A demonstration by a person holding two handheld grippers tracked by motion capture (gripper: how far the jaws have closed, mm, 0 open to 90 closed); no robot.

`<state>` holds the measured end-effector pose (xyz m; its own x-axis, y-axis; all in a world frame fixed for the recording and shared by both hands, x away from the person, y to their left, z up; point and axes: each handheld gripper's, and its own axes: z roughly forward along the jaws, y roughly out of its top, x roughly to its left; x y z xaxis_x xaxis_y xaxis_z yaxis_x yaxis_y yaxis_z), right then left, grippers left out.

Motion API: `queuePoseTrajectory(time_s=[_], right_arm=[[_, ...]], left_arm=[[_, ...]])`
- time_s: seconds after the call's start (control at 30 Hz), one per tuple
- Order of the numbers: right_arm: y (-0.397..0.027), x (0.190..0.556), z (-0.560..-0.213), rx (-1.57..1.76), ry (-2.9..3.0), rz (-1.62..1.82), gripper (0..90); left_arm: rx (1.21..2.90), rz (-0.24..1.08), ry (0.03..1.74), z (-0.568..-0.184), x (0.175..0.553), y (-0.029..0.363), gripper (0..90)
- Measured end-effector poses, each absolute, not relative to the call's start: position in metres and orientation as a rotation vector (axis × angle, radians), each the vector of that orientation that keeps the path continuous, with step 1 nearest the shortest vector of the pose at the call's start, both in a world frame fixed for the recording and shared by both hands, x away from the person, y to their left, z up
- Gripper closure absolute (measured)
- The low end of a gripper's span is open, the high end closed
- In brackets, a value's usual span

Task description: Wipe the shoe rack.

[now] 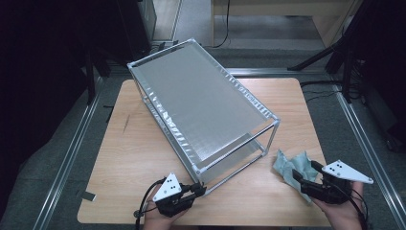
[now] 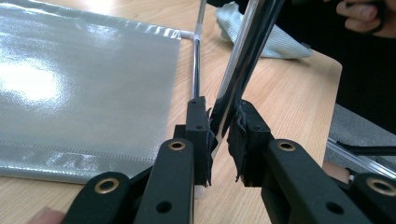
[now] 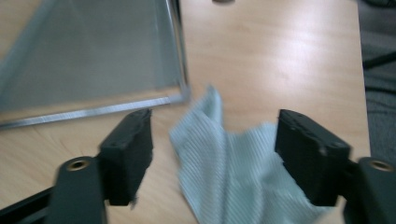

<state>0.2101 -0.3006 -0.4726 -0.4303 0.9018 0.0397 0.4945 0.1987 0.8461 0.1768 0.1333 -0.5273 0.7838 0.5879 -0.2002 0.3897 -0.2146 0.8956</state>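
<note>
High view: left hand-held gripper pinches the rack post, steadying it; right hand-held gripper spread over the cloth.

I see a rack of shiny metal tubes with glossy, finely woven grey sheet shelves, on a counter of smooth, pale wood grain. The cloth looks soft, ribbed and matt, and my left gripper has frayed black pads.

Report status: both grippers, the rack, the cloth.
Left gripper shut on rack post. Right gripper open over cloth, not gripping. Cloth lies on table beside rack. Nothing in the way.
</note>
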Motion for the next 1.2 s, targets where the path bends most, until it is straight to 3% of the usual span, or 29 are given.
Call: queuePoseTrajectory(time_s=[0.23, 0.4, 0.5, 1.2], right_arm=[[-0.251, 0.251, -0.474, 1.298, 1.934, 1.153, 57.0], [-0.230, 0.279, -0.478, 1.279, 1.951, 1.157, 66.0], [-0.223, 0.290, -0.478, 1.285, 1.934, 1.124, 80.6], [-0.181, 0.358, -0.485, 1.235, 1.937, 1.255, 80.8]], left_arm=[[1.843, 0.232, 0.755, -0.527, 0.176, 0.132, 78.7], [1.846, 0.229, 0.747, -0.527, 0.176, 0.133, 78.7], [1.850, 0.233, 0.746, -0.526, 0.176, 0.133, 78.9], [1.878, 0.200, 0.652, -0.528, 0.170, 0.095, 79.2]])
